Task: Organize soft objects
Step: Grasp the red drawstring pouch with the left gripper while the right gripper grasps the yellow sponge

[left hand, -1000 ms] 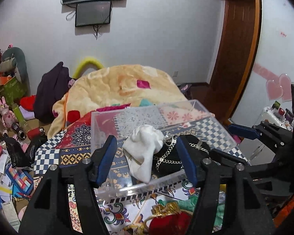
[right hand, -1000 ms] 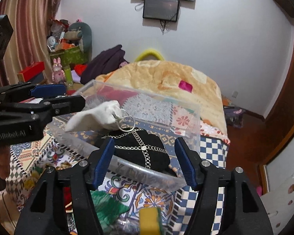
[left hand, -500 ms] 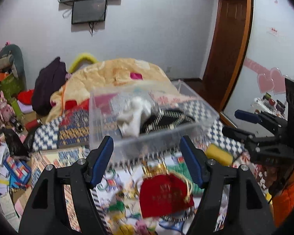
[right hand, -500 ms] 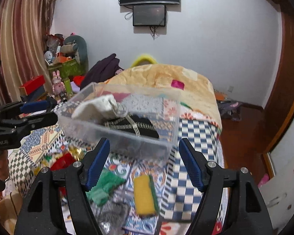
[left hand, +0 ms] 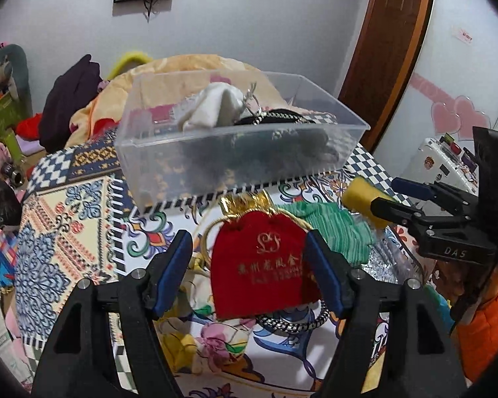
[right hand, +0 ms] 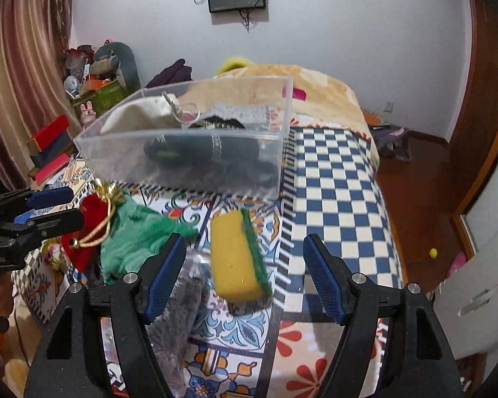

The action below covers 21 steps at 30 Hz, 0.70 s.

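Observation:
A clear plastic bin point(left hand: 235, 152) sits on the patterned table and holds a white pouch point(left hand: 212, 107) and a black chained item point(left hand: 282, 139). It also shows in the right wrist view point(right hand: 189, 152). My left gripper point(left hand: 252, 272) is open, its fingers on either side of a red drawstring pouch point(left hand: 259, 265) lying in front of the bin. My right gripper point(right hand: 244, 278) is open over a yellow sponge point(right hand: 235, 258) with a green scouring side. A green cloth point(right hand: 136, 235) lies between pouch and sponge, with grey fabric point(right hand: 179, 301) below it.
A braided metal chain point(left hand: 295, 321) lies under the red pouch. A bed with a yellow blanket point(left hand: 182, 69) stands behind the table. Boxes and toys point(right hand: 93, 89) crowd the left side. The table edge and wooden floor point(right hand: 415, 179) are at the right.
Both grippers have pulled back from the bin and dropped lower. The left now frames the red pouch, the right now frames the yellow sponge. The bin's contents are unchanged.

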{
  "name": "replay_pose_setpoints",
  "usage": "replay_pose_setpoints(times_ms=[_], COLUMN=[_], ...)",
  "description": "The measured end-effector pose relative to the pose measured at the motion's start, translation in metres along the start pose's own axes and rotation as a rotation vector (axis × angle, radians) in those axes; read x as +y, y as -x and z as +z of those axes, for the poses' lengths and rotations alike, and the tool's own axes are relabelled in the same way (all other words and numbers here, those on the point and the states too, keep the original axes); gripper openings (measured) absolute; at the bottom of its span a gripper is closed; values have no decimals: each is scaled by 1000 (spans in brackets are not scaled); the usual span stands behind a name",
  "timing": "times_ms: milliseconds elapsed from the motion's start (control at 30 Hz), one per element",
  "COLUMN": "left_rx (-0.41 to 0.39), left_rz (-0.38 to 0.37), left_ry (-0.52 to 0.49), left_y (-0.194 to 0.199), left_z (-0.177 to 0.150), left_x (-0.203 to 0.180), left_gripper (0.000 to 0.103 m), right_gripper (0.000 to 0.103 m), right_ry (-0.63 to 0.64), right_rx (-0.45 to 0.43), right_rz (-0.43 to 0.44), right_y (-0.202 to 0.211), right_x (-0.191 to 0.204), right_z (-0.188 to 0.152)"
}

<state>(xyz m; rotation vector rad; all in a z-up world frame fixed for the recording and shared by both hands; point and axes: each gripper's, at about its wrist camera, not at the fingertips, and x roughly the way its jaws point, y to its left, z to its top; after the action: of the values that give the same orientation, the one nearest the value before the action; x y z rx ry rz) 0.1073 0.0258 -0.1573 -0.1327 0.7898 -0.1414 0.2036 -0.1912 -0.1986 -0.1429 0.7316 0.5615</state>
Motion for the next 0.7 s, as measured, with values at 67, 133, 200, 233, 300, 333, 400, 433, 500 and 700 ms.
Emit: replay_pose_setpoints(times_ms=[67,133,200,233,300,333,400,433,500,700], left_rx=[2,6,9,11,15,13,11,9,5,-31], left_rz=[-7,-18,-27,-30,-31,-30,-29,-26,-17,-15], left_ry=[-3,-4,-3,-4,-6,-7,-8,-11,-14,-6], left_y=[-2,-5,-6,-7,-8,-8,-8,-7,-6,10], left_z=[-1,-2,-4,-4,-6,-6,-6,-7,-7,-5], left_x=[-2,-4,-5,-5,-5,-5,-6,-6,-6,-3], left_gripper=[60,54,50,44,39,38,33,29,23,15], right_gripper=[63,51,40,34,30,30,28,28,28,27], right_ry=[-8,-14,-13,-13,-16,-17,-17,-18,-19,-18], right_rx=[4,17,27,28,27,23,19,15,5,-38], right_rz=[2,13,19,21,22,20,21,21,20,20], right_y=[0,-2,-4,-5,-3,-4,-2,0,3,19], right_x=[-2,-4,-5,-7,-8,-6,-5,-5,-5,-6], right_z=[-2,-4,-5,-5,-7,-8,-8,-8,-7,-2])
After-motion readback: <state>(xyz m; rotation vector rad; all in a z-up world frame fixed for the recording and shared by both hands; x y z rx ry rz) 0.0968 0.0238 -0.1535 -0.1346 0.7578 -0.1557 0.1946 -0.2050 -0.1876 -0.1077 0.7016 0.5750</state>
